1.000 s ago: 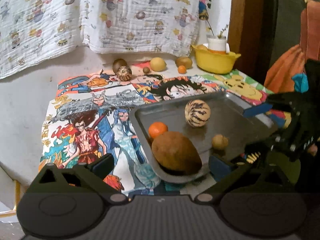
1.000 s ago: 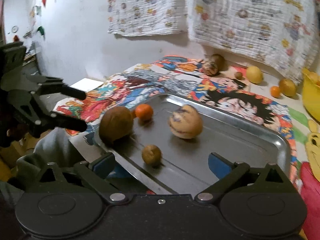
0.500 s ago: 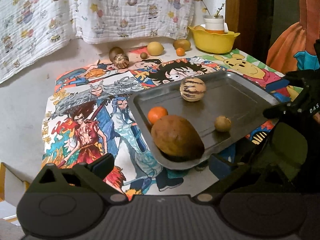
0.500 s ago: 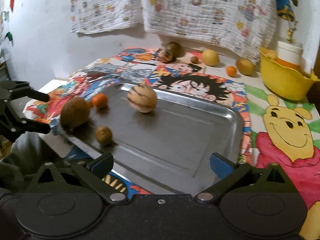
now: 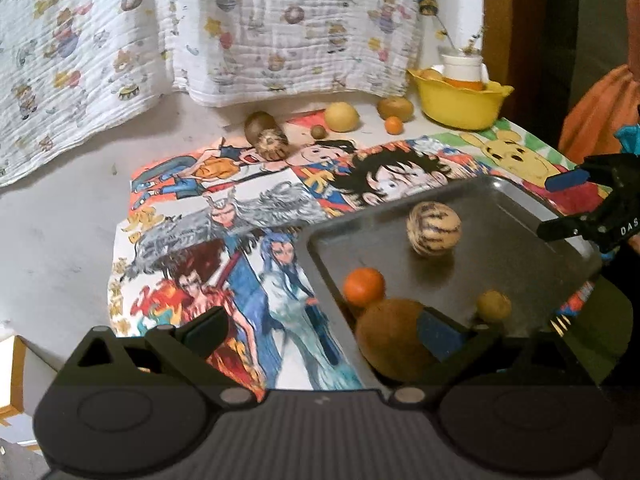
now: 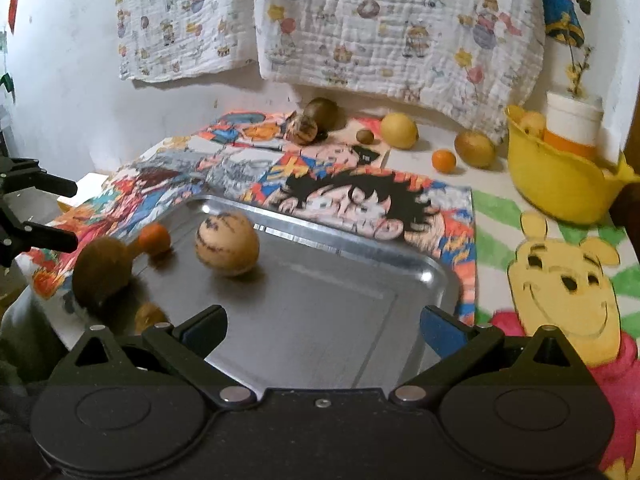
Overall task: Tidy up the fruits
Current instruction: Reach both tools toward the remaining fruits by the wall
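- Left wrist view shows the metal tray [image 5: 516, 256] on the counter, on top of a cartoon-print cloth [image 5: 224, 240], with four fruits on it: a striped melon [image 5: 434, 229], a small orange [image 5: 364, 286], a big brown fruit [image 5: 394, 338] and a small yellowish fruit [image 5: 494, 306].
- More fruits sit well apart along the wall: a yellow round one [image 6: 399, 131], a second small orange [image 6: 444, 160], a brownish one [image 6: 475, 148] and a striped pair [image 6: 308, 126]; a yellow bowl [image 6: 560, 184] stands at the far right.
- The left gripper [image 5: 320, 330] hovers near the tray's near corner, its jaws apart and holding nothing; the brown fruit lies just ahead of its right-hand pad.
- The right gripper [image 6: 320, 326] hangs over the tray's bare floor, jaws likewise wide apart and empty.
- Handling, as a judgement: the round fruits look smooth and firm and will likely roll on the slick metal, so each should be gripped across its widest middle with gentle pressure.
- The brown fruit looks heaviest and nearly fills the jaw span; the small ones are light but easy to squirt out.
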